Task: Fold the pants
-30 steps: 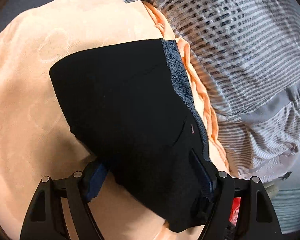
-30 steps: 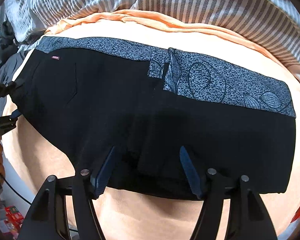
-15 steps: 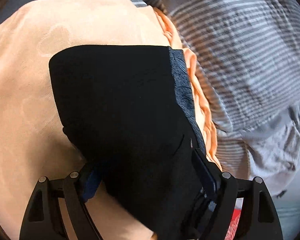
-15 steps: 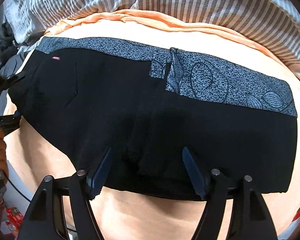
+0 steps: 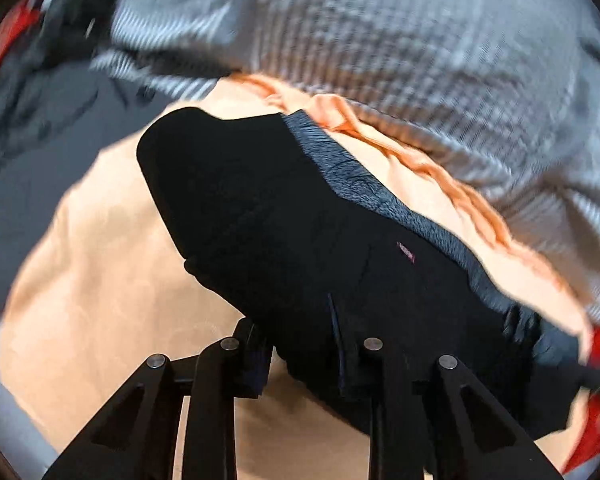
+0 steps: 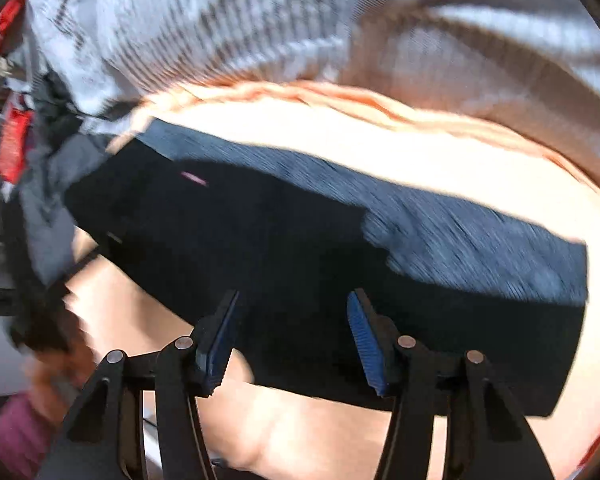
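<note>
The black pants [image 5: 300, 240] lie spread on a peach blanket [image 5: 112, 288] covering the bed, their grey patterned waistband [image 5: 380, 192] along the far edge, beside the blanket's bunched orange border. Beyond that border rises a grey-and-white striped duvet [image 5: 380, 40]. A small pink label [image 5: 406, 249] sits on the black cloth just below the waistband.

In the left wrist view the left hand-held gripper [image 5: 304, 360] has its fingers drawn narrow, with a fold of the pants' near edge lying between and over them; the right finger is mostly buried under the cloth, so it appears to be pinching the fabric. Both views are smeared by motion blur.

In the right wrist view the right hand-held gripper [image 6: 292, 336] stands wide, its blue ribbed pads [image 6: 362, 340] apart and the pants' [image 6: 300, 248] near hem lying between them without being clamped. The waistband [image 6: 460, 240] shows in sunlight on the far side. At the lower left a blurred hand [image 6: 56, 376] in a magenta sleeve appears
</note>
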Demonstrator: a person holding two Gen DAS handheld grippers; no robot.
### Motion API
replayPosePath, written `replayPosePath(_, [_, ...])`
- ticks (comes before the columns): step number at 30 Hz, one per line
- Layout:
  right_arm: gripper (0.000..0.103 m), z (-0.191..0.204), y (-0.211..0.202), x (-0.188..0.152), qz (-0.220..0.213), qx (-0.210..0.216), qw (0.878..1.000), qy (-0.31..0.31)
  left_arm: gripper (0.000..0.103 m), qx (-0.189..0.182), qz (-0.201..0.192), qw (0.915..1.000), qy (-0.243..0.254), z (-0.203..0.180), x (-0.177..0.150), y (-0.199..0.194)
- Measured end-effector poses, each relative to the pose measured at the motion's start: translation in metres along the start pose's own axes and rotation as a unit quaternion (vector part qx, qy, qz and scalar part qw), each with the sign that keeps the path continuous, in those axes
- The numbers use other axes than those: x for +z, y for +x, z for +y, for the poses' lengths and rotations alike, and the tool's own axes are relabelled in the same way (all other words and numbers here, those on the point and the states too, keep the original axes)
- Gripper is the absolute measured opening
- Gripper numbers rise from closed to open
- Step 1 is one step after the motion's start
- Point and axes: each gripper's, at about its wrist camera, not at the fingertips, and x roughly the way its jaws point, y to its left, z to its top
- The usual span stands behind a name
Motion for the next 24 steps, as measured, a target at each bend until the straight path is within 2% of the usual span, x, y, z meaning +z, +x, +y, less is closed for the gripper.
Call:
replayPosePath(4, [0.08, 0.036, -0.002, 0.048, 0.02, 0.061, 0.998, -0.008, 0.026, 0.024, -0.004, 0.999, 0.037, -0.007, 0.0, -0.002])
replayPosePath(7, [0.082, 0.081, 0.015, 0.084, 0.071, 0.086, 0.993, -0.043, 0.026, 0.036, -0.011, 0.9976, 0.059, -0.013, -0.001, -0.004])
replayPosePath(9, [0.084, 0.115, 0.032, 0.102, 0.105, 0.085, 0.988, -0.079, 0.026, 0.044, -0.019, 0.996, 0.076, -0.018, -0.002, -0.006])
replayPosePath(13, [0.084, 0.179, 0.066, 0.119, 0.159, 0.06, 0.972, -0.16, 0.026, 0.048, -0.024, 0.9943, 0.092, -0.022, -0.005, -0.009])
replayPosePath(18, [0.086, 0.232, 0.108, 0.123, 0.224, 0.044, 0.949, -0.215, 0.026, 0.053, -0.026, 0.9928, 0.105, -0.025, -0.005, -0.011])
replayPosePath(19, [0.086, 0.236, 0.113, 0.121, 0.234, 0.037, 0.945, -0.225, 0.026, 0.055, -0.028, 0.992, 0.11, -0.027, -0.006, -0.012])
replayPosePath(22, [0.087, 0.254, 0.143, 0.115, 0.292, -0.01, 0.92, -0.261, 0.026, 0.062, -0.034, 0.9893, 0.127, -0.033, -0.008, -0.014])
replayPosePath(24, [0.087, 0.252, 0.157, 0.109, 0.311, -0.036, 0.909, -0.275, 0.026, 0.064, -0.035, 0.9884, 0.133, -0.035, -0.008, -0.015])
